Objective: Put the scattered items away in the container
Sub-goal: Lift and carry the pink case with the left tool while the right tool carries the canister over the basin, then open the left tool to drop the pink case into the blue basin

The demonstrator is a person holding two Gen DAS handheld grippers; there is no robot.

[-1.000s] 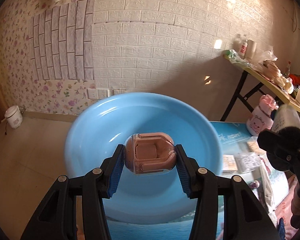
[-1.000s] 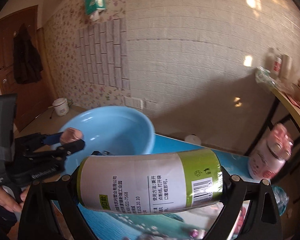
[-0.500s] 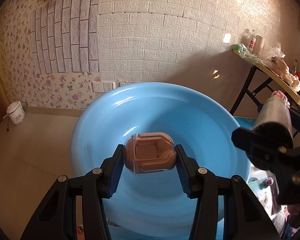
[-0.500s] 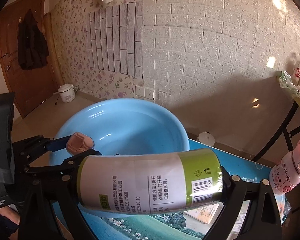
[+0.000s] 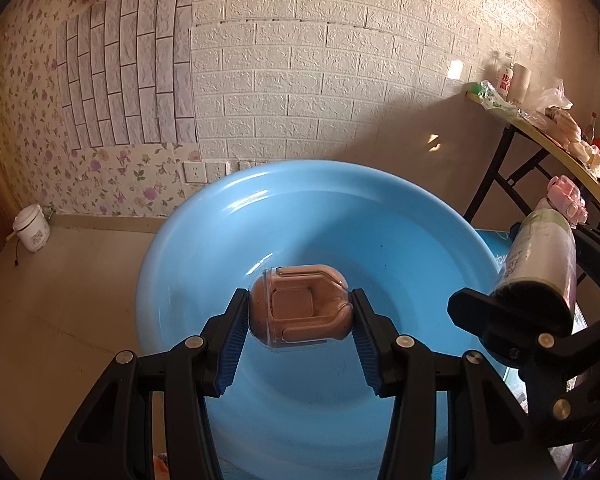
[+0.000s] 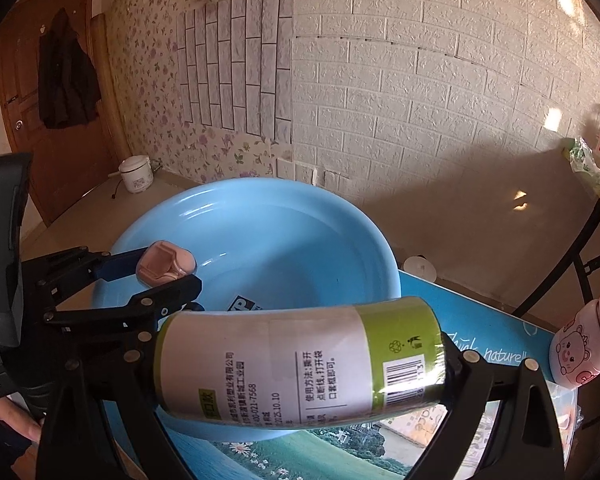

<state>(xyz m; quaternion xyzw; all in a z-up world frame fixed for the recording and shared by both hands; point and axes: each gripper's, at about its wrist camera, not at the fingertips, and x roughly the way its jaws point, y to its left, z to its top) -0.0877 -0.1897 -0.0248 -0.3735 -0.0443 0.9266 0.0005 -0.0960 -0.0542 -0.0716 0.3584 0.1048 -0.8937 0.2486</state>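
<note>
L gripper (image 5: 299,314) clamped on small pink case in clear shell (image 5: 298,312), blue pads (image 5: 236,340) pressing both sides, held over middle of blue basin (image 5: 228,248), clear of its floor. R gripper (image 6: 300,364) clenched on roll w/ white-green label (image 6: 300,360), lying crosswise betw. the fingers, over basin's near rim (right side), above the printed table mat (image 6: 492,340). Basin holds one dark-labelled item (image 6: 242,304), mostly hidden behind roll; pink bear bottle (image 6: 584,352) stands on mat well apart at right; rice cooker (image 6: 137,173) on floor by wall.
</note>
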